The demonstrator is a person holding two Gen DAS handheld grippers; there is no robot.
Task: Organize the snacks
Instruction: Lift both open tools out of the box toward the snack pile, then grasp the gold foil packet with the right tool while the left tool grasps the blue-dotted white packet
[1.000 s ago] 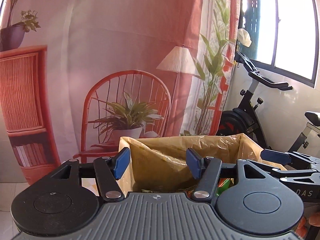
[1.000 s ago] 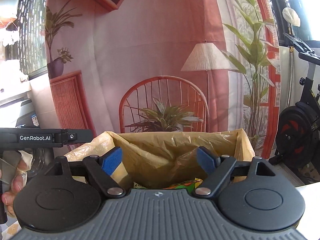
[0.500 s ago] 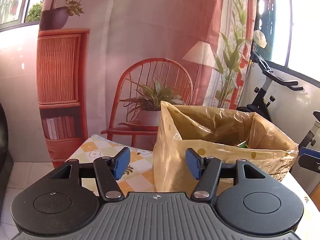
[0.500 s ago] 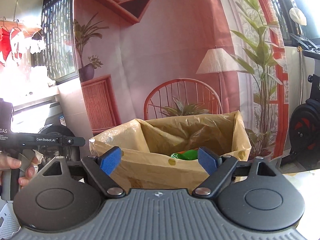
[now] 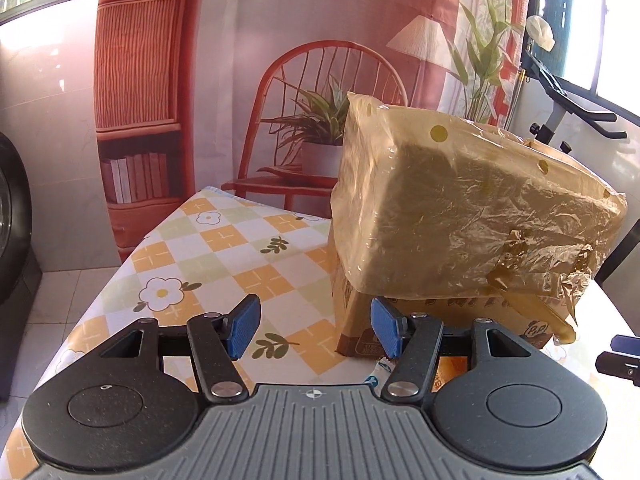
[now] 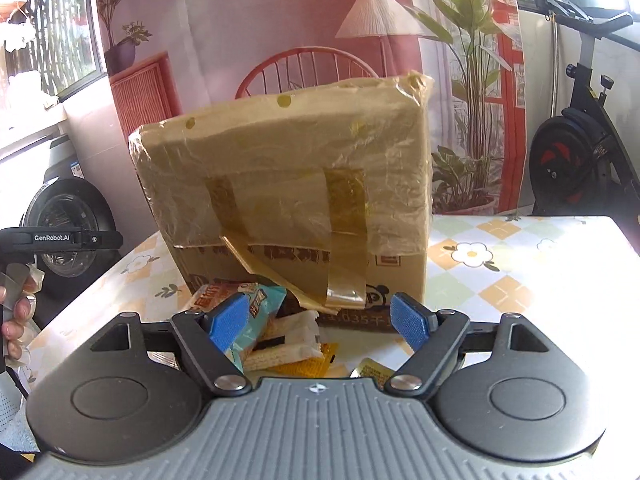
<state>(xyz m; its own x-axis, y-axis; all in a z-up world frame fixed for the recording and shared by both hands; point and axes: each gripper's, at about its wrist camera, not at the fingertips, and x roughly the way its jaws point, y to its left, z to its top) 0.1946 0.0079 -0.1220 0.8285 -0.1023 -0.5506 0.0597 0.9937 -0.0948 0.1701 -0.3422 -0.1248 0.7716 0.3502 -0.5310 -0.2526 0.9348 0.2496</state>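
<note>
Snack packets, pale blue, white and yellow wrappers (image 6: 276, 336): heaped on checked floral tablecloth (image 6: 500, 272) against front of brown cardboard box lined with yellowish plastic bag (image 6: 288, 168), just beyond right gripper (image 6: 320, 322), jaws apart, closing, nothing between. Visible in right view only. Left gripper (image 5: 314, 330): half open, empty, at box corner. Bare cloth left of box to table edge.

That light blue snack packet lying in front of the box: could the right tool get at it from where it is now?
Probably yes. The light blue snack packet lies on the table just ahead of the right tool, whose jaws are closing with nothing gripped. Nothing stands between them; the box sits behind the pile.
</note>
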